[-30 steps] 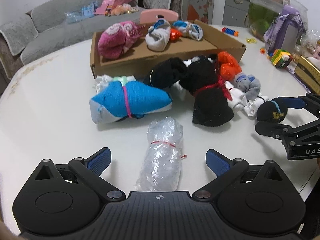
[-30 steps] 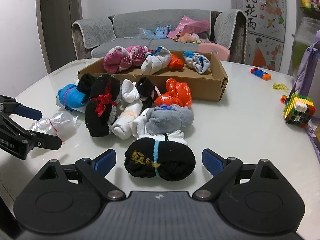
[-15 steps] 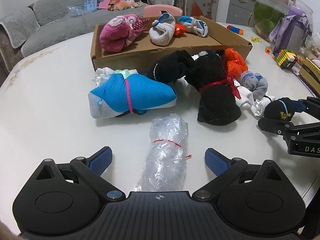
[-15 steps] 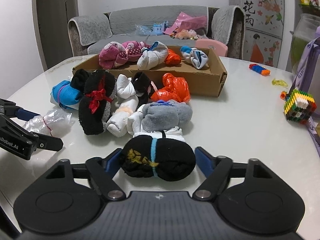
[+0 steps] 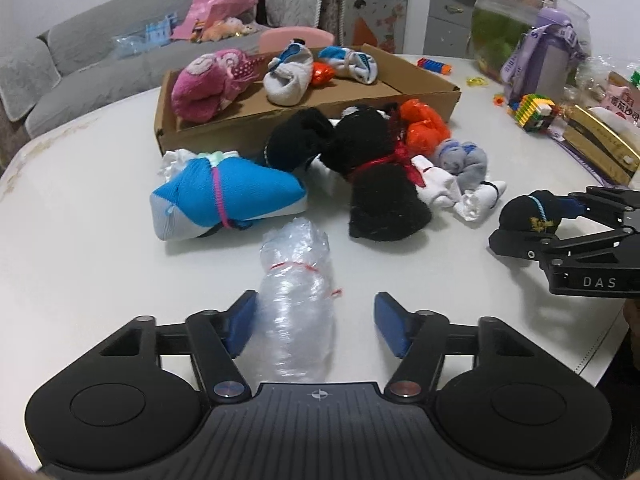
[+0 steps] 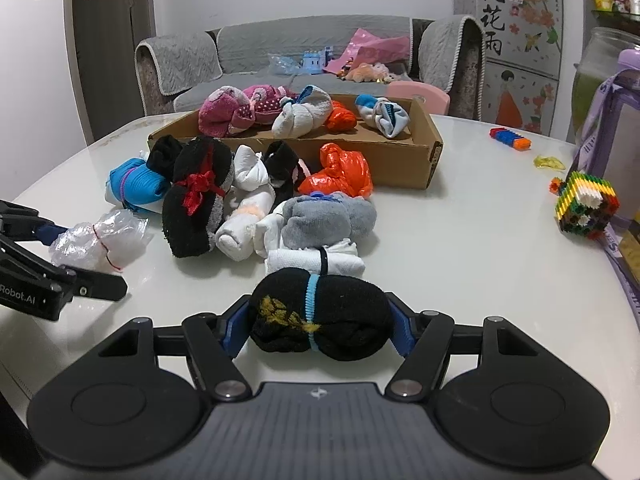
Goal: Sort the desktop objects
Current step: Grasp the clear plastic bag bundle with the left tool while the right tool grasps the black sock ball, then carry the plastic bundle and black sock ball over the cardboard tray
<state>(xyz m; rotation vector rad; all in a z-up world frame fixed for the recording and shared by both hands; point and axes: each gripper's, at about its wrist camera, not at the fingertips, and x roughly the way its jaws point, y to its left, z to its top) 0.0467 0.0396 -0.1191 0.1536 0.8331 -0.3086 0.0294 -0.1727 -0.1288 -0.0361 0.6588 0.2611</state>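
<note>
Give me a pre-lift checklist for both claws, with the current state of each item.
1. Right claw pads on the black sock bundle: ok, both sides touch, jaws closing.
2. Left claw around the clear plastic bundle: ok, bundle between the pads.
3. Left claw grip firm: not ok, gap at one pad, jaws closing.
4. Free space in the cardboard box: ok.
5. White sock roll clear of the black bundle: cannot tell.

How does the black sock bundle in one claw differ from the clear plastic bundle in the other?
The black sock bundle is dark, opaque cloth with a blue band; the clear plastic bundle is see-through, crinkly, tied with red thread. The sock lies crosswise, the plastic lengthwise between the pads. Both rest on the white table, bound around the middle.
</note>
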